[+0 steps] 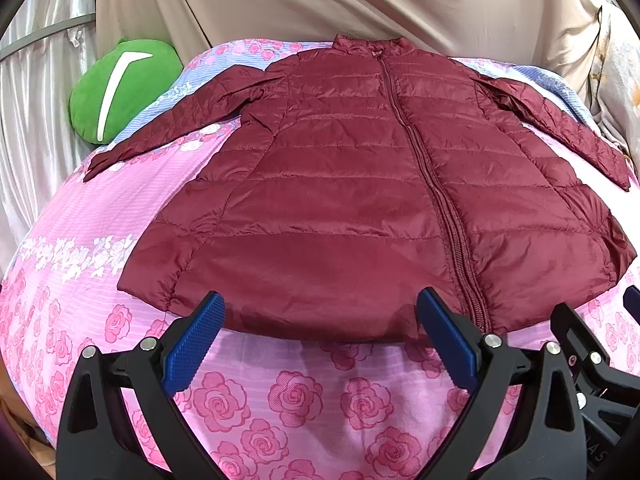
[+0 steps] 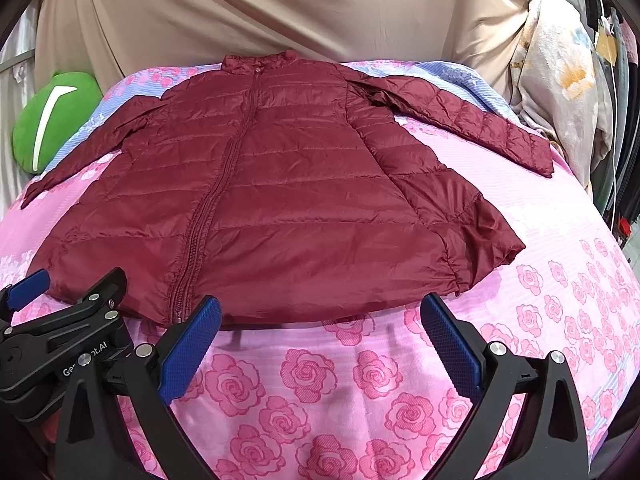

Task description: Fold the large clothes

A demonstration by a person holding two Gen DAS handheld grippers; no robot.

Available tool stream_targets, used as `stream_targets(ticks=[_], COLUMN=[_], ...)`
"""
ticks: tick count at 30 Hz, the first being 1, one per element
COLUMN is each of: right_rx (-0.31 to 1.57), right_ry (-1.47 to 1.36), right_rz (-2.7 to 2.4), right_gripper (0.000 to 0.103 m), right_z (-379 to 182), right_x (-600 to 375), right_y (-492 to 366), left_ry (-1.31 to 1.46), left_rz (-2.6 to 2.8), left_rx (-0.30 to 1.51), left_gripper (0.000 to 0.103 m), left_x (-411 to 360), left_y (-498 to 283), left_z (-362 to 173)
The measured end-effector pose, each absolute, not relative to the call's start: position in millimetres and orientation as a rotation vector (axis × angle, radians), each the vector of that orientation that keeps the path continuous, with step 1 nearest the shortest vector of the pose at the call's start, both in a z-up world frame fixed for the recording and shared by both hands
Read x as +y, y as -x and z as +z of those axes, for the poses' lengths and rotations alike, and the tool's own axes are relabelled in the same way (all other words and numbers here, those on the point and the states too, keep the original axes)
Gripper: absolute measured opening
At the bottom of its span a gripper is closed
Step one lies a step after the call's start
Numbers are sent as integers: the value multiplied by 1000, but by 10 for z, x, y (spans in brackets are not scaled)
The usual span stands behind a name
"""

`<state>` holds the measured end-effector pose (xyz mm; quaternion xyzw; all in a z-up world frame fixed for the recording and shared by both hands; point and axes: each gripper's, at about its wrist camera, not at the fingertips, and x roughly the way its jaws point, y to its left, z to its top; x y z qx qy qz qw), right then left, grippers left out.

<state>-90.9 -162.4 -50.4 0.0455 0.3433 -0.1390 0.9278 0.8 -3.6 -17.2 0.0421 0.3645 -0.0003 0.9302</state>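
A dark red quilted jacket (image 1: 360, 184) lies flat and zipped on a pink rose-print bed sheet (image 1: 296, 396), collar at the far side, both sleeves spread outward. It also shows in the right wrist view (image 2: 288, 196). My left gripper (image 1: 320, 312) is open and empty, its blue-padded fingers just short of the jacket's hem, left of the zip. My right gripper (image 2: 320, 316) is open and empty at the hem, right of the zip. The left gripper also shows at the left edge of the right wrist view (image 2: 60, 320).
A green plush cushion (image 1: 120, 88) sits at the bed's far left corner. A beige curtain (image 1: 320, 0) hangs behind the bed. Hanging clothes and cables (image 2: 568, 80) stand at the right. The sheet (image 2: 560, 280) extends around the jacket.
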Motion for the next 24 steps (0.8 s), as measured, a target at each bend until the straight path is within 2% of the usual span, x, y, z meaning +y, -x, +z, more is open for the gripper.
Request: stream_targets(ticks=[24], right_rx=[710], right_ry=[-97], right_rz=[-285], right_gripper=[98], right_z=[-530], right_x=[-1635], right_y=[906], left_ry=[-87], left_rz=[2], left_rx=[750], left_gripper=[94], left_x=[-18], left_y=[-11], left_z=[-191])
